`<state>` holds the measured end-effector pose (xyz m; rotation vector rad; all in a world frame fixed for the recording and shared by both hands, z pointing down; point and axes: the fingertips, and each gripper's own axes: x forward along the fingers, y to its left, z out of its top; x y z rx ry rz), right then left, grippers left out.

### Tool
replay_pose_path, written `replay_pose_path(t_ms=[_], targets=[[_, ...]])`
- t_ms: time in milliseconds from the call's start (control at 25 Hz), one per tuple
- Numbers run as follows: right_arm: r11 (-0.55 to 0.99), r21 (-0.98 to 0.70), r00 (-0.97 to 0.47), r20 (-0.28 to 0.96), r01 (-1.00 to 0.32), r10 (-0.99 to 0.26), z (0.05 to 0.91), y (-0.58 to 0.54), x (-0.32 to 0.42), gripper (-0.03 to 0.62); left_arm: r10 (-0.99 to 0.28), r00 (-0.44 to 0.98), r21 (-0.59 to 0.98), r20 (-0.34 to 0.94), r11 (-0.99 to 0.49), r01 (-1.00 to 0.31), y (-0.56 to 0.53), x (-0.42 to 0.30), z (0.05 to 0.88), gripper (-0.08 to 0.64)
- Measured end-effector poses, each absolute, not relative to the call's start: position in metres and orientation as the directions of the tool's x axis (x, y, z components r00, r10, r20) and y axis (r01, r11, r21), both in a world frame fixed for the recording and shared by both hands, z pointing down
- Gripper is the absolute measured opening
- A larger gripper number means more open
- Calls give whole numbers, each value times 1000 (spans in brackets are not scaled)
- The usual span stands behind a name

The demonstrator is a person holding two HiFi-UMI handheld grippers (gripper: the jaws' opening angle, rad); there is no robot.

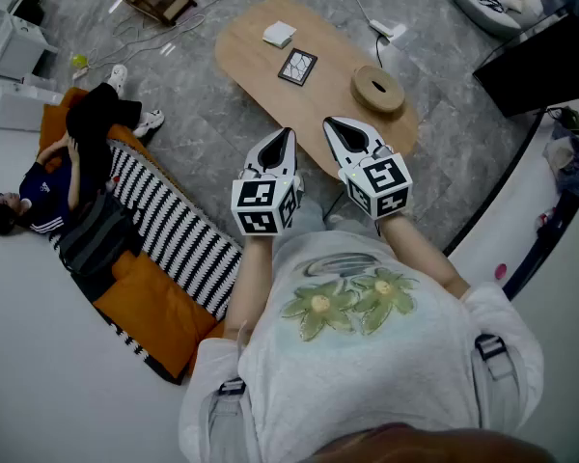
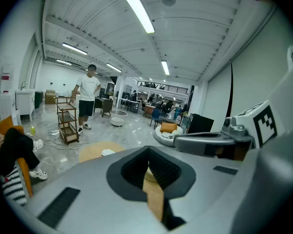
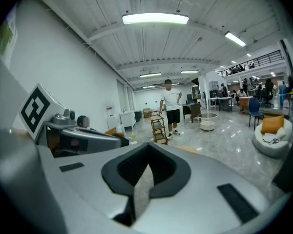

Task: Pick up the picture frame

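Observation:
The picture frame [image 1: 297, 67], small and dark with a pale cracked pattern, lies flat on the oval wooden table [image 1: 261, 85] in the head view. My left gripper [image 1: 288, 134] and right gripper [image 1: 330, 122] hover side by side over the table's near end, short of the frame, both shut and empty. In the left gripper view the jaws [image 2: 149, 156] meet with only tabletop [image 2: 95, 150] beyond them; the frame is hidden there. The right gripper view shows its jaws [image 3: 147, 154] closed too, with floor ahead.
On the table also sit a white square pad [image 1: 279, 34] and a round wooden disc [image 1: 377, 89]. A person [image 1: 77, 162] lies on a striped mat [image 1: 179, 234] at left. Someone stands by a wooden cart [image 2: 68, 121] farther off. A black screen [image 1: 545, 56] stands at right.

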<state>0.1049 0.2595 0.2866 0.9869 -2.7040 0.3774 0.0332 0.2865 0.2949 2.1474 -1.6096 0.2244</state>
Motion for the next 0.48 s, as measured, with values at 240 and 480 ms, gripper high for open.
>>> replay_pose_path(t_ms=[240, 480], targets=[[735, -176, -748, 290, -654, -597, 286, 241, 101, 6, -869, 311, 251, 385, -226, -941, 268, 28, 297, 17], [719, -183, -735, 296, -670, -609, 288, 228, 98, 6, -865, 314, 253, 392, -226, -941, 254, 21, 298, 17]])
